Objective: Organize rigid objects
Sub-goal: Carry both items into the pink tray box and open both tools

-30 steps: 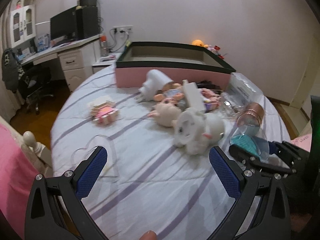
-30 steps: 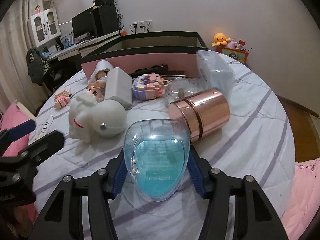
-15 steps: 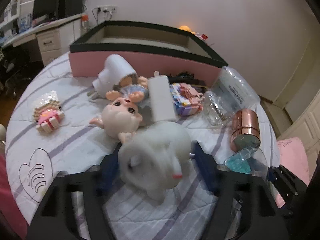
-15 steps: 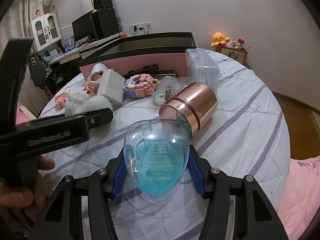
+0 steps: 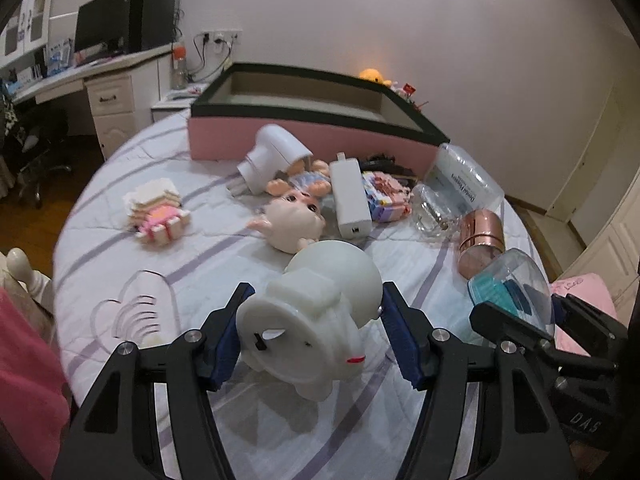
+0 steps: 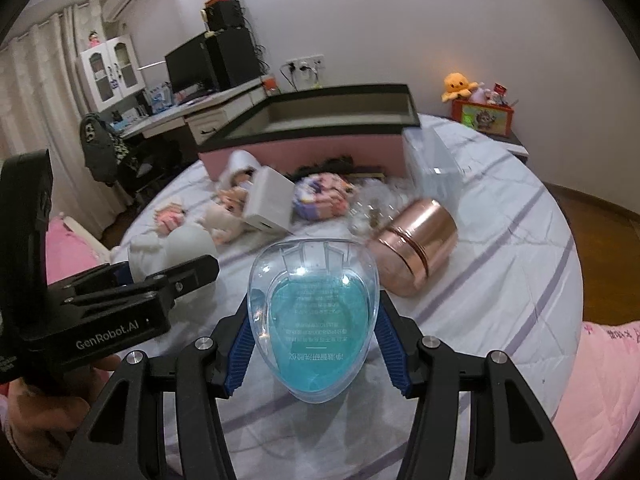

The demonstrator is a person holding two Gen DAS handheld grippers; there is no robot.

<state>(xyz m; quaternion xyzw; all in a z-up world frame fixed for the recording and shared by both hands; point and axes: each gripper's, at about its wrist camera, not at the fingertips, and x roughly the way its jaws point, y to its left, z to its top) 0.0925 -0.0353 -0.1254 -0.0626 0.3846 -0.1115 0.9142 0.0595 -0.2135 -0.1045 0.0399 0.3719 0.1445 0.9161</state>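
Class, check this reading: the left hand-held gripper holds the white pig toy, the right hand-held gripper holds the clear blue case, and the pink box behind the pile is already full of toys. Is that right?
One part is wrong. The pink box looks empty; the left wrist view shows only its bare inner walls. The rest stands: the left hand-held gripper holds the white pig toy, and the right hand-held gripper holds the clear blue case.

Two matte black hand-held grippers: the left hand-held gripper [image 5: 312, 332] and the right hand-held gripper [image 6: 314, 350] share one build, angular cut-out arms joined by round silver screws, each finger faced with a ribbed blue pad [image 5: 404, 346]. Seen from the right-hand camera, the left unit's side bears white lettering reading "GenRobot.AI", with a boxy black housing rising behind it. A hand [image 6: 44, 408] shows below that body, blurred.
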